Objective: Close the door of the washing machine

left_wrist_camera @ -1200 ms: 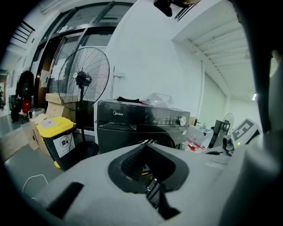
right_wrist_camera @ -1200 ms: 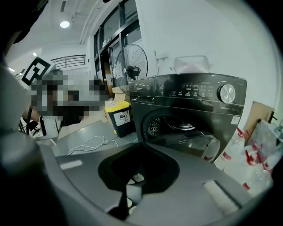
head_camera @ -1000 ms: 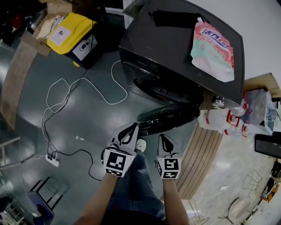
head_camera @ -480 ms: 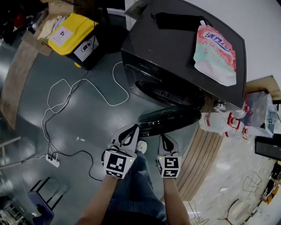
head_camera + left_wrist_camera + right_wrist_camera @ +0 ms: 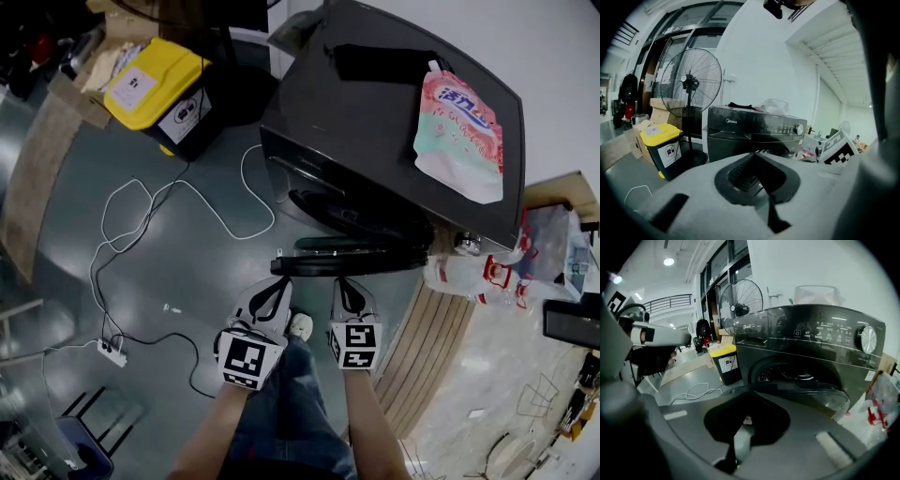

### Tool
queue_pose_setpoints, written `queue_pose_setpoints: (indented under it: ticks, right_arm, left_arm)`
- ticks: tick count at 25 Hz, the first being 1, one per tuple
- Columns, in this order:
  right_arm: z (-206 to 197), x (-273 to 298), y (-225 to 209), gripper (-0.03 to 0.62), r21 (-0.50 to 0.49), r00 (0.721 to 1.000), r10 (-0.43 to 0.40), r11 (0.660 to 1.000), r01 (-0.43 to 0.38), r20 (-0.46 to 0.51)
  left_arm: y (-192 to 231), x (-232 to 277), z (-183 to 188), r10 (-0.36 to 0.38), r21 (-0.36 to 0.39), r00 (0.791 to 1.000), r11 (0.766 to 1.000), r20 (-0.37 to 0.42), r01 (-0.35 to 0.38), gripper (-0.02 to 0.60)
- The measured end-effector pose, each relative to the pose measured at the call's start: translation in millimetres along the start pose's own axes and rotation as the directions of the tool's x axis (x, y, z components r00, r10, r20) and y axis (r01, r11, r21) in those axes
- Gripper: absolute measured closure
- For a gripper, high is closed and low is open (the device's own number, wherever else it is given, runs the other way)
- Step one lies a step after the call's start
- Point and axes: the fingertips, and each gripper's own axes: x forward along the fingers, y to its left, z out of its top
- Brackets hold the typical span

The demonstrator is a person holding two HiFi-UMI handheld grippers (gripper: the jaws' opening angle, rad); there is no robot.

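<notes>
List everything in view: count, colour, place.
washer: 1, black, top centre of head view
door: 1, dark, open, swung out from washer's front
pouch: 1, pink and green, on washer's top
bin: 1, black with yellow lid, floor left of washer
cable: 1, white, looped on floor
power strip: 1, white, floor lower left
fan: 1, black, standing behind bin
bags: several, clear with red, right of washer
legs: jeans, bottom centre
left gripper: grey, jaws together, empty
right gripper: grey, jaws together, empty, near door's edge
</notes>
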Motion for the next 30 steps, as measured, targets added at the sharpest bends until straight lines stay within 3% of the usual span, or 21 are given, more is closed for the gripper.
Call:
queue_pose_setpoints:
  ticks: [18, 23, 30]
  right_arm:
    - [61.2, 77.9, -56.1, 0.588, 0.037, 0.997, -0.068, 0.997, 0.066, 0.046]
    - [69.5, 86.0, -54.9, 0.588, 0.018, 0.995, -0.068, 0.998, 0.067, 0.069]
    - [71.5, 82.9, -65.2, 0.585, 0.075, 0.984, -0.157, 0.986, 0.151, 0.078]
  left_arm:
    - [36.0, 50.8, 38.4, 0.005, 0.016, 1.000, 1.000, 0.025, -0.006, 0.577]
    - [38.2, 60.3, 43.5, 0.000, 0.018, 0.999, 1.000, 0.036, 0.000, 0.577]
    - [36.4, 69.0, 44.4, -0.020, 0.020, 0.999, 1.000, 0.027, 0.020, 0.577]
